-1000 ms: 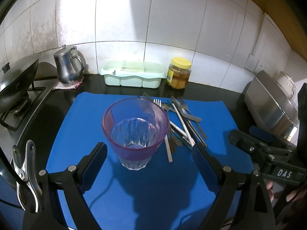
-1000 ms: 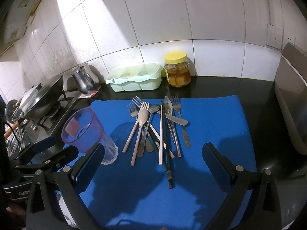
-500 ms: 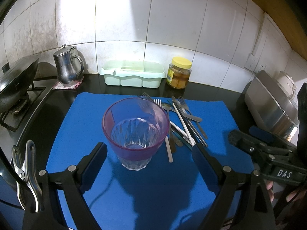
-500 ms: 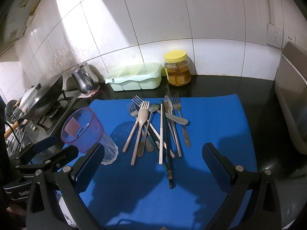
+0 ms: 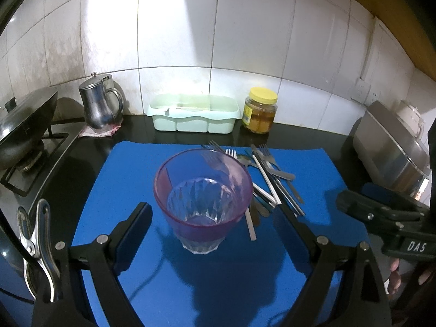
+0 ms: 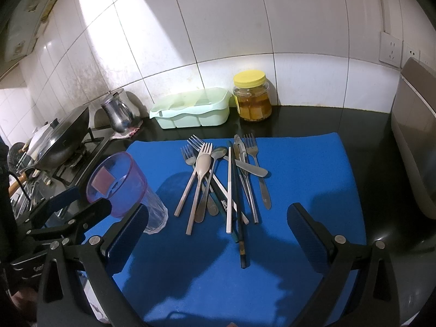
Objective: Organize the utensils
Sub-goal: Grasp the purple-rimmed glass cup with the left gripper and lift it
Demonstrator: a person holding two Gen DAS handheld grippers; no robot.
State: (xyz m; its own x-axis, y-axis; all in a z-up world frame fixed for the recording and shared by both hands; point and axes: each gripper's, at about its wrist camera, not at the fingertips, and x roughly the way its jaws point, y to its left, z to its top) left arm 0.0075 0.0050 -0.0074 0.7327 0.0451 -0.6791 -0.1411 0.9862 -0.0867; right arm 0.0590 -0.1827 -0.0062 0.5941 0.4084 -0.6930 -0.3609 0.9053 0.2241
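Purple-tinted faceted glass (image 5: 202, 199) on plain blue mat (image 5: 130, 179), yellow-lidded amber jar (image 5: 260, 114), mint-green tray (image 5: 194, 116), silver cutlery (image 6: 218, 179).

The left claw (image 5: 211, 238) stood wide open above the blue mat (image 5: 130, 169), its two fingers (image 5: 133, 234) flanking a purple-tinted glass (image 5: 203, 196) without touching it. The glass stood upright on the mat. Just to its right lay a pile of utensils (image 5: 268, 179), forks, a spoon and a knife crossing one another. The right claw (image 5: 381, 212) showed at the right edge. At the desk's (image 5: 299, 136) back stood a green tray (image 5: 193, 115), a yellow-lidded jar (image 5: 260, 114) and a steel jug (image 5: 99, 106).
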